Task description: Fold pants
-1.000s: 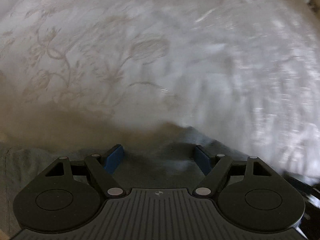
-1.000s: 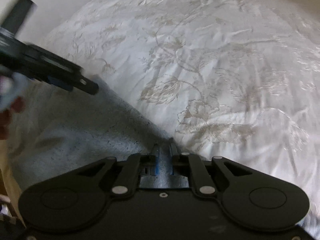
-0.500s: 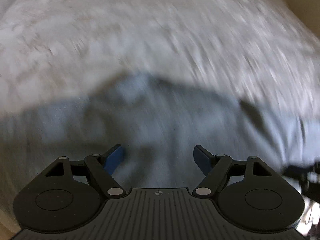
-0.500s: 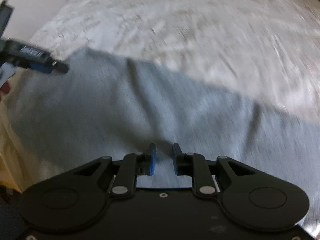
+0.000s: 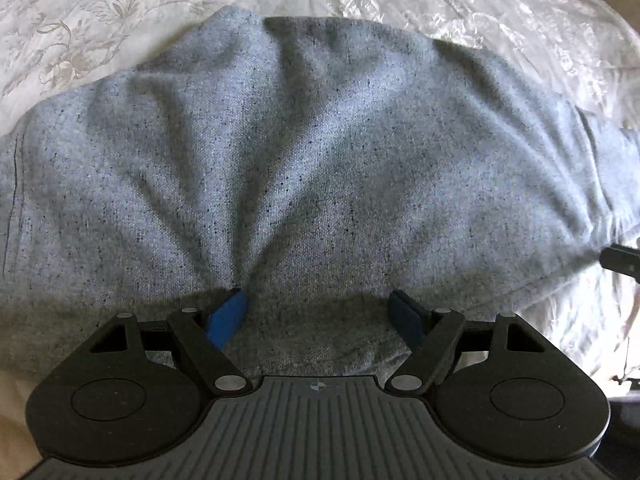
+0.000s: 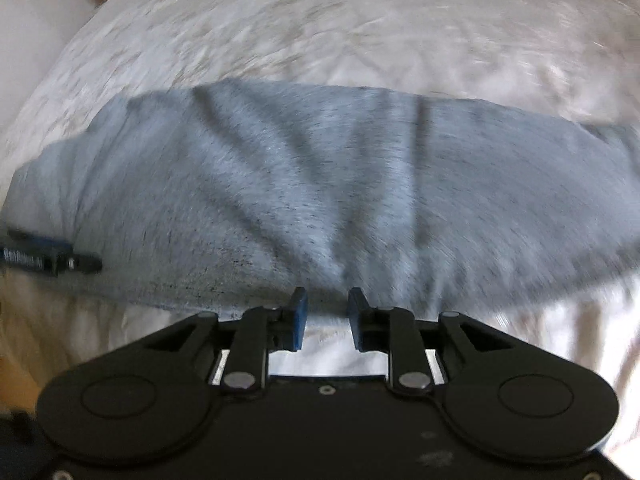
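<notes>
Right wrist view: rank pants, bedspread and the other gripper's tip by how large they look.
1. Bedspread, unsure, as the pants cover part of it.
2. Pants, nearly as large.
3. Left gripper, only its tip in frame.

We find no legible text; white lettering on the left gripper [image 6: 48, 260], seen in the right wrist view, is too blurred to read.

White bedspread [image 5: 100, 28] with pale embroidered flowers; beyond it, perhaps a wall [image 6: 36, 20].
</notes>
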`<state>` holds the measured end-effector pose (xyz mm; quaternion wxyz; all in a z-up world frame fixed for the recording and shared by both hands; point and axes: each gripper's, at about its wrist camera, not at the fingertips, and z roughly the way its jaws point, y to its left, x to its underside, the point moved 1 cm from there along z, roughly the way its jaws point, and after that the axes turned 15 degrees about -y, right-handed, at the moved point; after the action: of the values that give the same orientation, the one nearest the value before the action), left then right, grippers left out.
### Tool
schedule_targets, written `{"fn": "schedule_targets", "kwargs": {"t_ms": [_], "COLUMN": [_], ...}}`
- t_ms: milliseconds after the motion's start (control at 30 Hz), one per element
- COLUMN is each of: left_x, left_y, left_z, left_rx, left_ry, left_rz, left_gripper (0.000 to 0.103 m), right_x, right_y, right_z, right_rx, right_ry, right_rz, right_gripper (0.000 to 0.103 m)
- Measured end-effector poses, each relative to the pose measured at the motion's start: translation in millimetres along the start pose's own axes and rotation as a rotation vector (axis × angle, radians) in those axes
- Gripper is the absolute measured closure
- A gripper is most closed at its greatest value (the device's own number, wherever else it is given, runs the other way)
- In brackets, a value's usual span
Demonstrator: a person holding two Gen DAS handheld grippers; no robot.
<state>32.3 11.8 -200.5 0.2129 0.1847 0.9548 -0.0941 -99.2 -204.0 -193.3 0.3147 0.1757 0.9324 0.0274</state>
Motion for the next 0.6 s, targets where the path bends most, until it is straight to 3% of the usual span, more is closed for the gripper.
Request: {"fn": "schedule_targets", "kwargs": {"t_ms": [100,300,600], "left_x": [6.6,18.3,2.2], "left_y": [4.4,-8.5,-35.7], "left_z": [-8.0,-29.7,-57.1], "left_rx": [0.010,0.072,0.127], "left_ry": [-0.020,-0.048,-0.105], "left_rz": [-0.027,0.036,0.056], "left_gripper": [0.026,0.026,0.026], "right_x": [6.5,13.8,25.7], "right_y": [-8.0,-26.1,-48.2], "right_z": [-29.2,-80.3,-96.7], "right_rx": [0.028,0.123,0.193], "right_ry": [-0.039,-0.148,-0.196], "right_rz": [0.112,0.223,0.327], "right_gripper": [0.077,0.075,0.072]}}
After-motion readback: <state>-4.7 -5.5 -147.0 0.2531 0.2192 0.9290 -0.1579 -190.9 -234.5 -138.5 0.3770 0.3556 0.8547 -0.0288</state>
